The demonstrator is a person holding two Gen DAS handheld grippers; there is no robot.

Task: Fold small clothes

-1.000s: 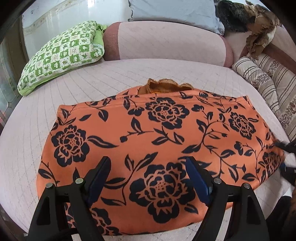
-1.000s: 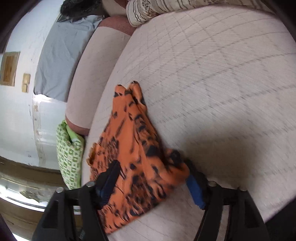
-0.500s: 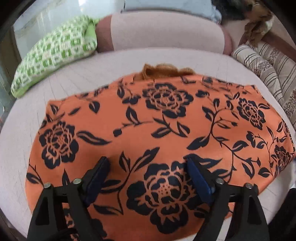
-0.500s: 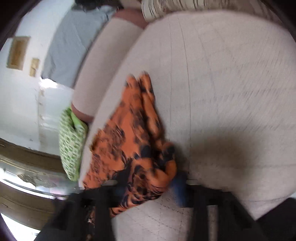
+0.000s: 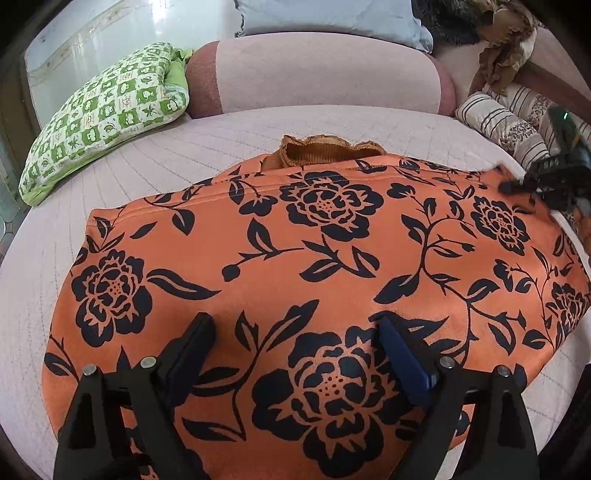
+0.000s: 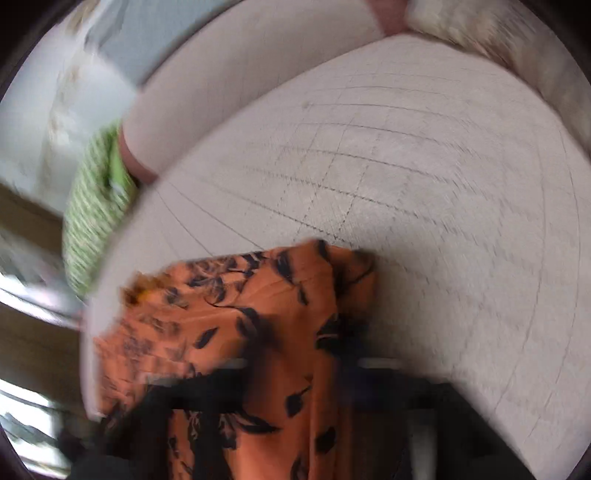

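Observation:
An orange garment with black flowers (image 5: 317, 266) lies spread on a pale quilted bed (image 5: 229, 133). A brown ribbed collar (image 5: 317, 151) shows at its far edge. My left gripper (image 5: 295, 343) hovers open over the garment's near part, its fingers apart and empty. In the left wrist view my right gripper (image 5: 517, 184) sits at the garment's far right corner. The right wrist view is blurred: my right gripper (image 6: 295, 363) is shut on the garment (image 6: 258, 332), whose cloth runs between the fingers and bunches ahead of them.
A green and white checked pillow (image 5: 107, 114) lies at the far left. A pink bolster (image 5: 317, 74) runs along the back, with a grey pillow (image 5: 332, 18) behind it. Striped cushions (image 5: 506, 125) and brown cloth (image 5: 506, 40) sit at the far right.
My right gripper closed on the garment's right edge and has swung round with it towards the far corner. My left gripper stayed open, drifting slightly over the garment.

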